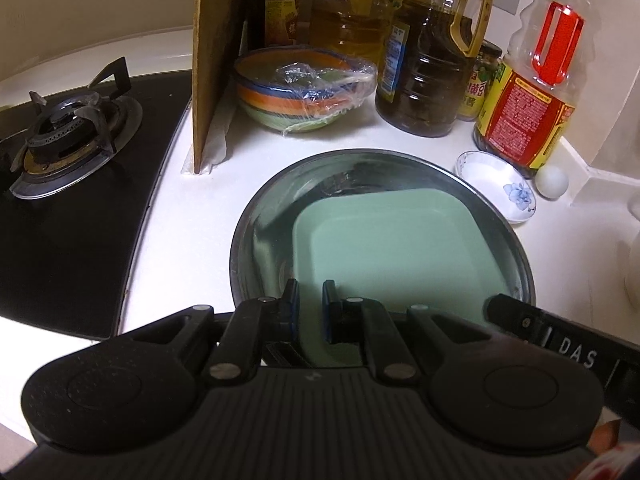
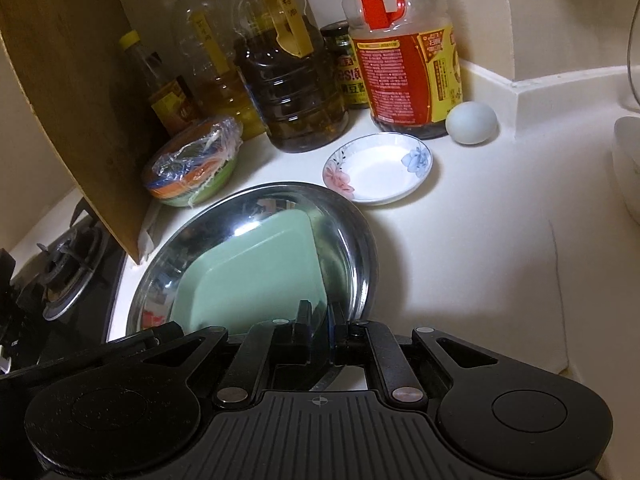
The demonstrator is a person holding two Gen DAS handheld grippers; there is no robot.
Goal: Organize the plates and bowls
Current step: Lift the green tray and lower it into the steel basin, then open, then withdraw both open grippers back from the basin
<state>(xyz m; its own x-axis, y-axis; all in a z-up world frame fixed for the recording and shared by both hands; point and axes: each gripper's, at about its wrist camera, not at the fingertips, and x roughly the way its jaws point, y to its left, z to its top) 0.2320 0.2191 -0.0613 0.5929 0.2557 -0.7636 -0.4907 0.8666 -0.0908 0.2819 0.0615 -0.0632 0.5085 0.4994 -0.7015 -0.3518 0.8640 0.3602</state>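
Two grippers: both reach over a steel pan point(image 1: 256, 216) on the white counter point(image 2: 480, 240).
Writing: "DAS" in white letters shows on the black body at the right edge of the left wrist view; bottle labels carry Chinese print too small to read.
Left gripper point(image 1: 311, 300): low over the near rim of the pan, fingers narrowly parted with the near edge of the green plate point(image 1: 392, 248) showing in the gap; whether they pinch it I cannot tell.
Right gripper point(image 2: 320, 320): at the pan's near right rim, fingers drawn close with the steel rim passing between them; contact cannot be told.
Green plate: square, lying inside the pan, toward its near right side.
Small dish point(image 2: 378, 168): white with blue and pink flowers, on the counter just beyond the pan's right rim.
Striped bowl point(image 1: 306, 92): covered with cling film, behind the pan, beside an upright wooden board point(image 1: 212, 64).
Bottles: a dark oil jug point(image 1: 428, 72) and a red-labelled bottle point(image 1: 532, 92) at the back wall.
Egg point(image 2: 471, 123): beside the red-labelled bottle.
Stove burner point(image 1: 68, 140): left of the board.
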